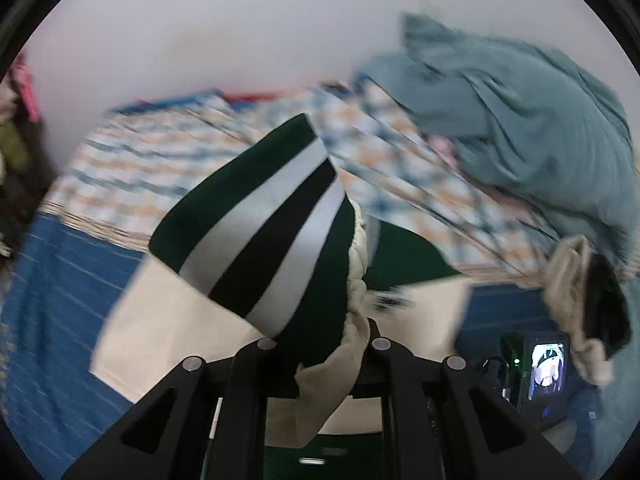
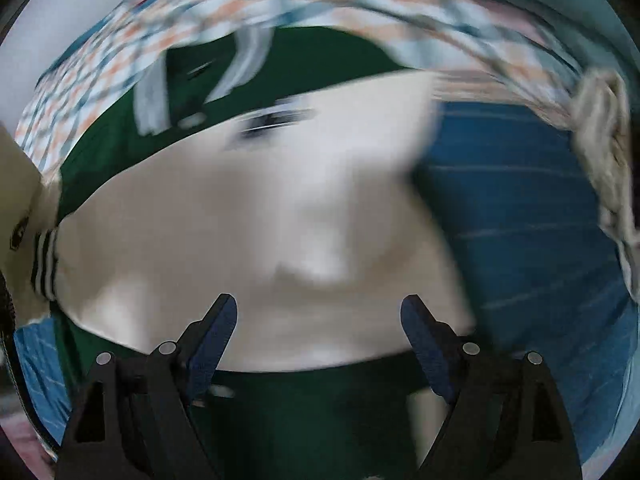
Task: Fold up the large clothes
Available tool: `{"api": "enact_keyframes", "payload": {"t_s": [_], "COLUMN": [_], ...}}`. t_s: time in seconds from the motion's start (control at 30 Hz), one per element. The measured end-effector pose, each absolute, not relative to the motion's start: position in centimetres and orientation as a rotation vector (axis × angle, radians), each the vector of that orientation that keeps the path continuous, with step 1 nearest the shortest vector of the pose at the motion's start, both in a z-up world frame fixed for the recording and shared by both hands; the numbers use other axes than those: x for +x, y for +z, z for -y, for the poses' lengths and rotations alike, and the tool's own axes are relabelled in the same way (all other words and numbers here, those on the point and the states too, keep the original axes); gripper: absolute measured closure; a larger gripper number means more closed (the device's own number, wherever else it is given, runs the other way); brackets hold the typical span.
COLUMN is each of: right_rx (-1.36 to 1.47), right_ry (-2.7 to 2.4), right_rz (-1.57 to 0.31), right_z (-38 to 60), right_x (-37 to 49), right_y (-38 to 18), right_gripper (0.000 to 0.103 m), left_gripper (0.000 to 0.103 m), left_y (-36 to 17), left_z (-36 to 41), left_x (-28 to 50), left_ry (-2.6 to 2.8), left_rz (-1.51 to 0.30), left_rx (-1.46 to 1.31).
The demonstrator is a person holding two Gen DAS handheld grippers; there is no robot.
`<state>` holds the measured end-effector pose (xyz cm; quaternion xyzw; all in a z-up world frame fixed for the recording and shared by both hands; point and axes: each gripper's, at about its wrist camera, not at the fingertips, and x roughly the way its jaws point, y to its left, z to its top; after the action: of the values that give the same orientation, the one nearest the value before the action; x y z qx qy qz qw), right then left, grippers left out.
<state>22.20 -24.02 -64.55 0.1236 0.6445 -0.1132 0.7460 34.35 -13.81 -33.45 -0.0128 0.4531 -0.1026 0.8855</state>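
Note:
A large green and cream jacket (image 2: 280, 216) lies on a blue bed cover (image 2: 520, 208). My left gripper (image 1: 320, 356) is shut on the jacket's sleeve end, with its striped green, white and black cuff (image 1: 264, 224) and fleecy cream lining (image 1: 332, 384) standing up between the fingers. The jacket's cream body (image 1: 168, 332) lies below it. My right gripper (image 2: 320, 320) is open and empty, just above the cream part of the jacket. The right gripper's back and screen (image 1: 544, 368) show in the left wrist view. Both views are blurred by motion.
A checked blanket (image 1: 168, 160) lies across the bed behind the jacket. A teal cloth pile (image 1: 520, 120) sits at the back right. Another cream fleecy garment (image 1: 576, 300) lies at the right. A plain wall (image 1: 240, 20) stands behind.

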Motion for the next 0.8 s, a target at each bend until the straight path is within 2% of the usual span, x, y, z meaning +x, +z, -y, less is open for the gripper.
{"api": "enact_keyframes", "payload": {"t_s": [0.1,0.2,0.23,0.27,0.33,0.6,0.8], "right_rx": [0.349,0.378,0.388,0.398,0.43,0.671,0.81], "right_ry": [-0.283,-0.299,-0.301,-0.299,-0.277,-0.117,0.062], "right_rz": [-1.403,-1.419,-1.425,-1.433,-1.436,-1.396,-1.387], "right_z": [31.3,36.8,38.3,40.0,42.1,46.8,45.1], "right_x": [19.9,18.0,17.5,17.0,16.1,13.0,13.0], "right_y": [-64.3,-64.7,-64.9,-65.2,-65.4,-66.0,-65.2], "right_gripper": [0.018,0.017,0.017,0.017,0.017,0.017,0.017], "left_gripper": [0.092,0.086,0.08,0.072,0.015,0.012,0.012], "left_y": [-36.3,-40.0,-41.3,-42.7,-44.2,-41.9,-40.7], "left_z": [20.6,24.6,25.9,27.0,28.2,26.7,15.6], "left_x": [34.9,35.8,36.1,36.5,37.2,36.9,31.7], "left_ry": [-0.233,-0.222,-0.196,-0.186,-0.22,-0.215,0.026], "left_rz": [-1.01,-1.11,-1.139,-1.17,-1.215,-1.182,-1.167], "left_rx": [-0.015,-0.009,0.033,0.059,0.024,-0.055,-0.058]}}
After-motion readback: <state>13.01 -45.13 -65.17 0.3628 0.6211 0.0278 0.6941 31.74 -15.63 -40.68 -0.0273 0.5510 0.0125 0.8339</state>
